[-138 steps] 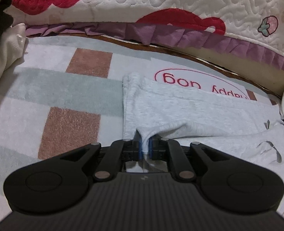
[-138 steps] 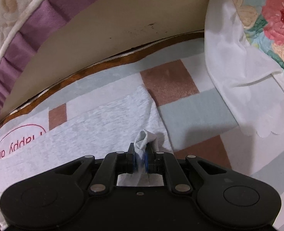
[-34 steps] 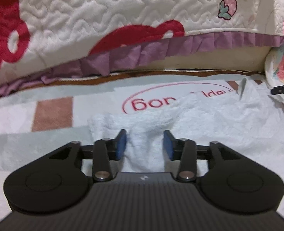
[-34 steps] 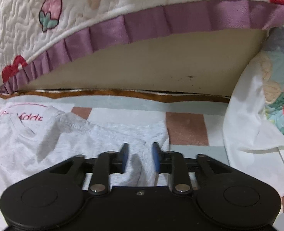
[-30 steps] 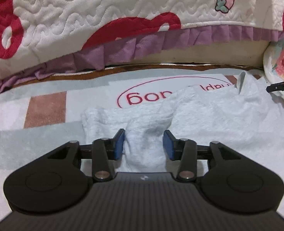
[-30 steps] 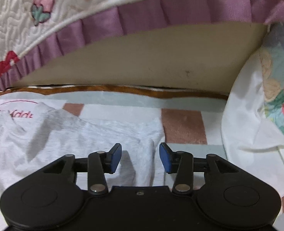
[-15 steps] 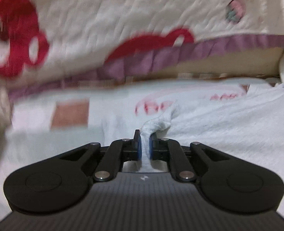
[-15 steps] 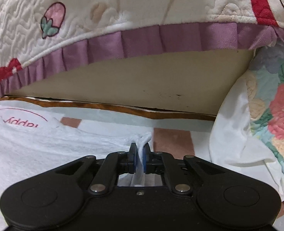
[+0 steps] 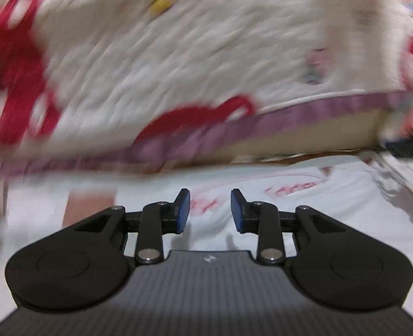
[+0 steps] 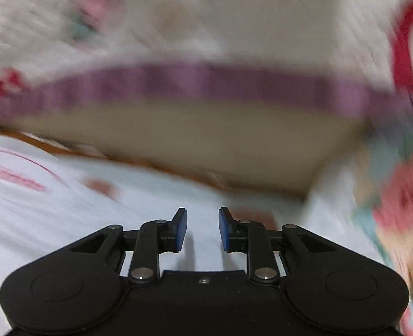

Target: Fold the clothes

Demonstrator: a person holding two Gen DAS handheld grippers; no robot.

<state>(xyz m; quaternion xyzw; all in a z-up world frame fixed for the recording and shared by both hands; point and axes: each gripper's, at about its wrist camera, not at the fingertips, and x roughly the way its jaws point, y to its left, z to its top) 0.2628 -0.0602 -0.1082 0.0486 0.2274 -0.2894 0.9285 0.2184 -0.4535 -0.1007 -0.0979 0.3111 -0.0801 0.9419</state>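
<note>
Both views are blurred by motion. A pale grey garment (image 9: 332,212) with red print lies spread on the checked blanket, and it shows again in the right wrist view as the grey garment (image 10: 52,212). My left gripper (image 9: 210,210) hovers above its near edge; its jaws are opening and nothing is between the blue pads. My right gripper (image 10: 202,231) hangs over the garment's right end, its jaws also opening with nothing between them. In the left wrist view the right gripper's dark body (image 9: 411,147) pokes in at the far right.
A quilted white cover with red patterns and a purple frill (image 9: 290,117) hangs over the beige bed side (image 10: 206,145) just behind the garment. A floral pillow (image 10: 402,196) sits at the right. Brown squares of the blanket (image 9: 86,207) show at the left.
Half a second ago both grippers were pinched on folds of the grey garment. Now both have let go, the pads stand apart, and the cloth lies flat below them.
</note>
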